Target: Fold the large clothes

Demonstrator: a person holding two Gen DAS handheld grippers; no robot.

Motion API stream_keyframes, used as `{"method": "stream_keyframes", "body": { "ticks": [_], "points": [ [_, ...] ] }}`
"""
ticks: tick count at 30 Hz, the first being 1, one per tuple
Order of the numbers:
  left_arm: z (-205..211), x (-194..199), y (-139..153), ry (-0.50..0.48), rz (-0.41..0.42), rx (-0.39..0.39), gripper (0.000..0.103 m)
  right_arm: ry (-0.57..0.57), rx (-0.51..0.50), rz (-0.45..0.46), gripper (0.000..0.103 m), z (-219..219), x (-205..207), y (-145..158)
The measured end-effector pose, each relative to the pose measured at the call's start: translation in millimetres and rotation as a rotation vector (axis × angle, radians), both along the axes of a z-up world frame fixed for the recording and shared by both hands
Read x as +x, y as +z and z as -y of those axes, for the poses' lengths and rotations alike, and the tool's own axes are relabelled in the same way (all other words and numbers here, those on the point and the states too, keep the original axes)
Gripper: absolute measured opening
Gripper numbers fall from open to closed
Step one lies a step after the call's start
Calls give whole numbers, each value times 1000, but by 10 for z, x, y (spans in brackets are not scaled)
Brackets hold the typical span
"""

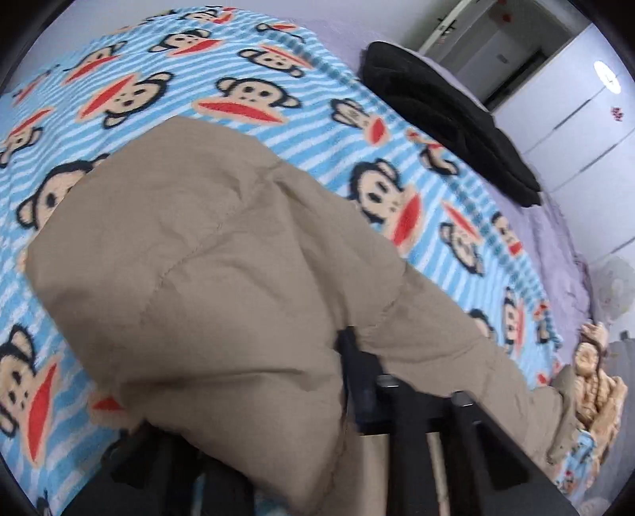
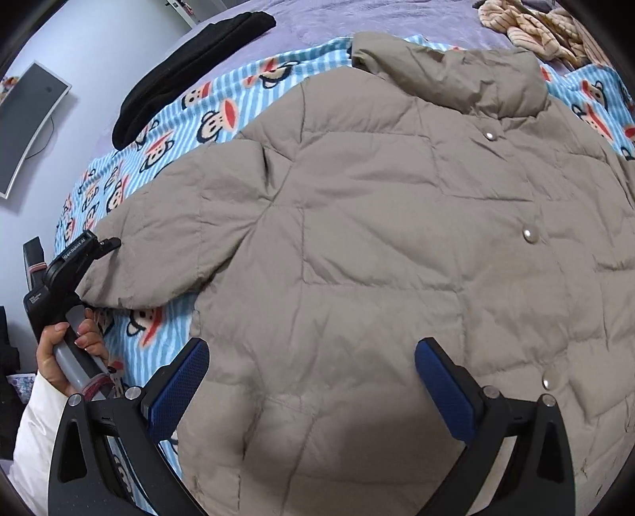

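A large beige quilted jacket (image 2: 377,222) lies front up on a blue striped monkey-print blanket (image 2: 158,151), collar at the far end, snaps down its front. My left gripper (image 2: 105,244) is shut on the cuff of the jacket's left sleeve (image 2: 158,258) and holds it at the blanket's edge. In the left wrist view the sleeve (image 1: 206,278) drapes over the gripper (image 1: 349,349), hiding most of the fingers. My right gripper (image 2: 311,381) is open, its blue pads (image 2: 444,393) spread just above the jacket's lower front, holding nothing.
A folded black garment (image 2: 186,67) lies on the lilac bedsheet (image 2: 357,16) beyond the blanket. A striped beige garment (image 2: 535,27) is bunched at the far right corner. A monitor (image 2: 27,119) hangs on the wall at left. White cabinets (image 1: 575,131) stand past the bed.
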State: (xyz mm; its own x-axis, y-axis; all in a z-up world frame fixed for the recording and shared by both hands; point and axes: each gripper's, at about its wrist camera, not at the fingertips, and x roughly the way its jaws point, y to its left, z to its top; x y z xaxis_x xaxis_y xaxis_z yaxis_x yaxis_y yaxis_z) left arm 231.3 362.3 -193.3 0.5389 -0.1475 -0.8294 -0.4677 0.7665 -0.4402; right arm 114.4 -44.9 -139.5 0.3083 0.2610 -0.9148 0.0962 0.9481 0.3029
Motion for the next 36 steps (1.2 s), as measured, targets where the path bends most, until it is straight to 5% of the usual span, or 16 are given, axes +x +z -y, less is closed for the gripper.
{"method": "stream_keyframes", "body": {
  "ticks": [5,7,9,17,24,30,36],
  "points": [
    [144,-42,519,-116,113,149,9,3,12,90,96,-139,265,88],
    [263,-90,776,-173,173,198,9,0,65,84,34,-181,392,26],
    [412,-152,1020,-238,238,234,8,-15,142,54,17,-214,512,-102],
    [1567,-262,1626,-486,392,266,8,62,252,-36,15,-511,757,-705],
    [3286,-345,1786,-703,441,211,8,70,378,-72,15,-21,540,-599],
    [4693,-506,1083,-878,287,352,9,-79,168,-14,15,1280,43,-271],
    [4930,-701,274,-942,111,487,9,-181,88,-36,15,2116,-268,-387]
  ]
}}
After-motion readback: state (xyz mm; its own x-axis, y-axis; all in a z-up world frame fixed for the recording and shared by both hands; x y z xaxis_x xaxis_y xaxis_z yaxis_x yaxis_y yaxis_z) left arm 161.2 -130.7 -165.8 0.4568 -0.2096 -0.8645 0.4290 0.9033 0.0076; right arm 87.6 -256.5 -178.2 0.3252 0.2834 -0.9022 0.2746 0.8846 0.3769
